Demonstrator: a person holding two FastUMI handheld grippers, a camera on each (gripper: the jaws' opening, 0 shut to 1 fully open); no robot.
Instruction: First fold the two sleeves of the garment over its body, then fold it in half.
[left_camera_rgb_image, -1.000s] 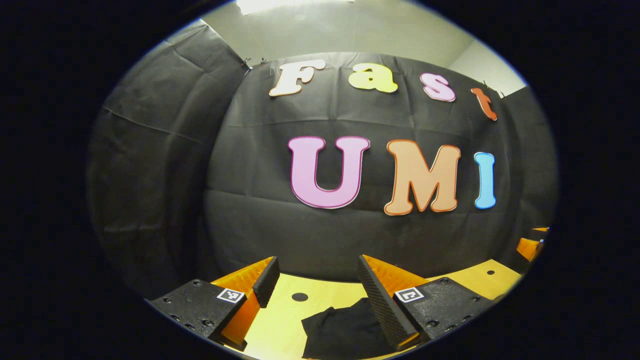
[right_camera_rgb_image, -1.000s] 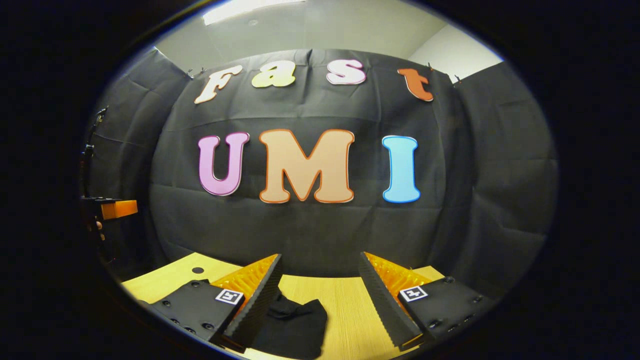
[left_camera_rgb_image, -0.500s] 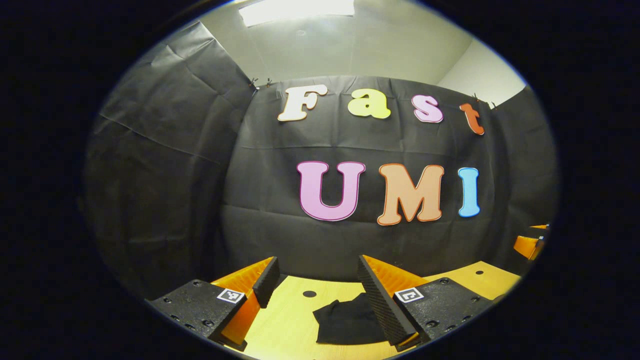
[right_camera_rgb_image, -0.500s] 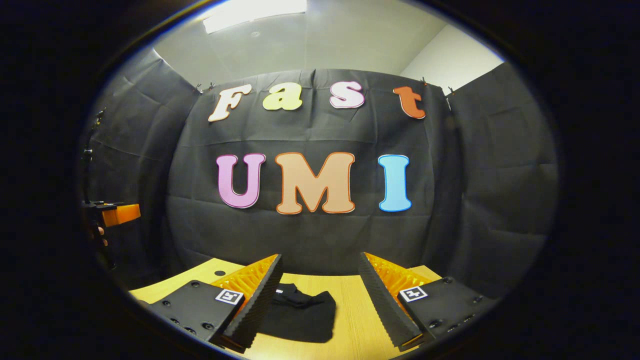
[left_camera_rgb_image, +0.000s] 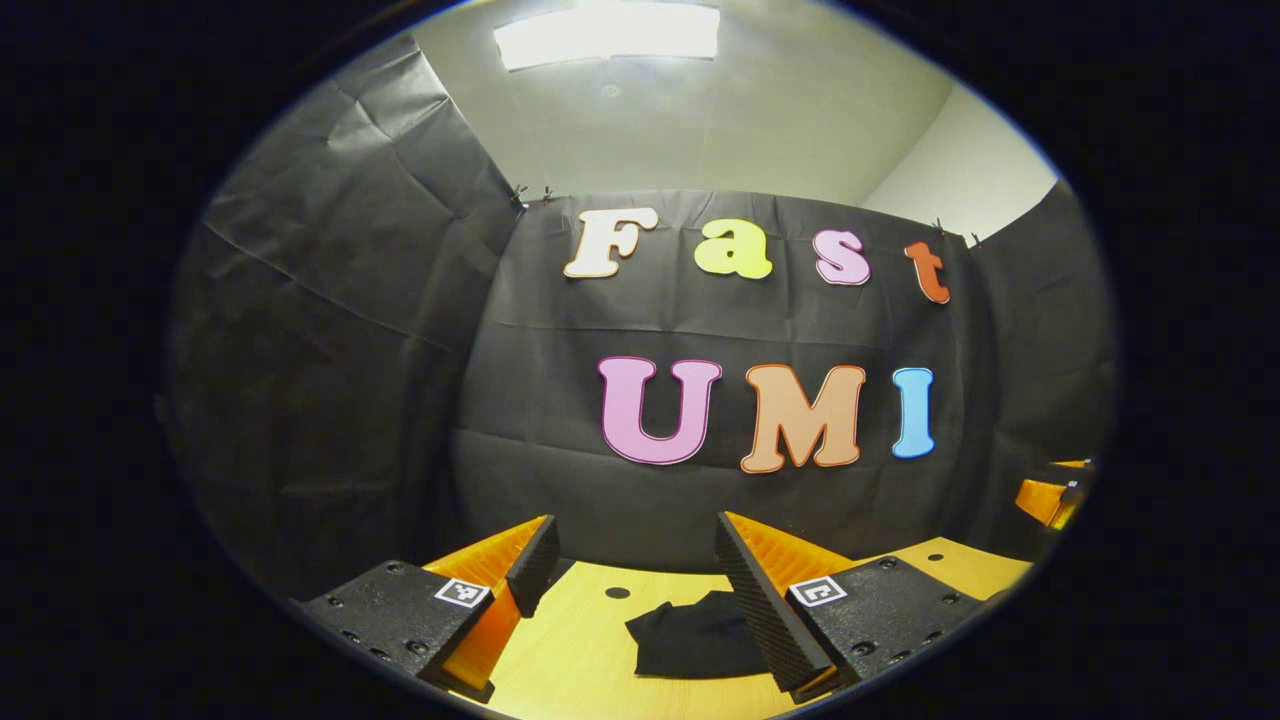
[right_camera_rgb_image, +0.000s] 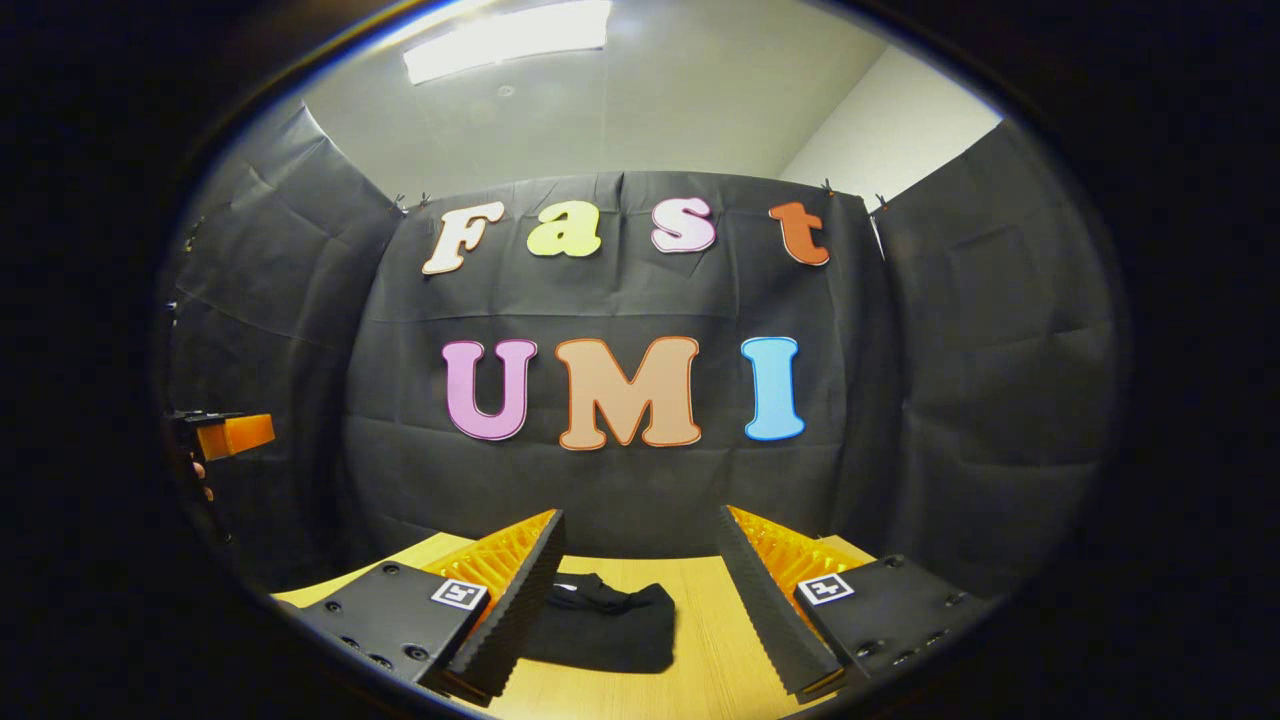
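Pale wooden table with grain running away from the cameras, a small dark round hole in its top, backed closely by black cloth wall pinned up on three sides of the booth. Above the cloth, plain light ceiling with a bright rectangular lamp panel, and a strip of pale room wall at the upper right. No container anywhere on the tabletop. Black garment lying flat on the wood as a compact folded bundle with a bunched ridge along its far edge, well short of the cloth backdrop. In the left gripper view, same garment low and right of centre, partly hidden behind the right-hand finger. Left gripper raised clear of the table, jaws spread wide, nothing between them, garment untouched. Right gripper likewise held above the wood, jaws wide apart and empty, garment seen through the gap nearer the left-hand finger. At the left edge of the right gripper view, part of the other gripper with a fingertip of the hand holding it, too small to make out more. At the right edge of the left gripper view, a sliver of the opposite gripper, well apart from the garment.
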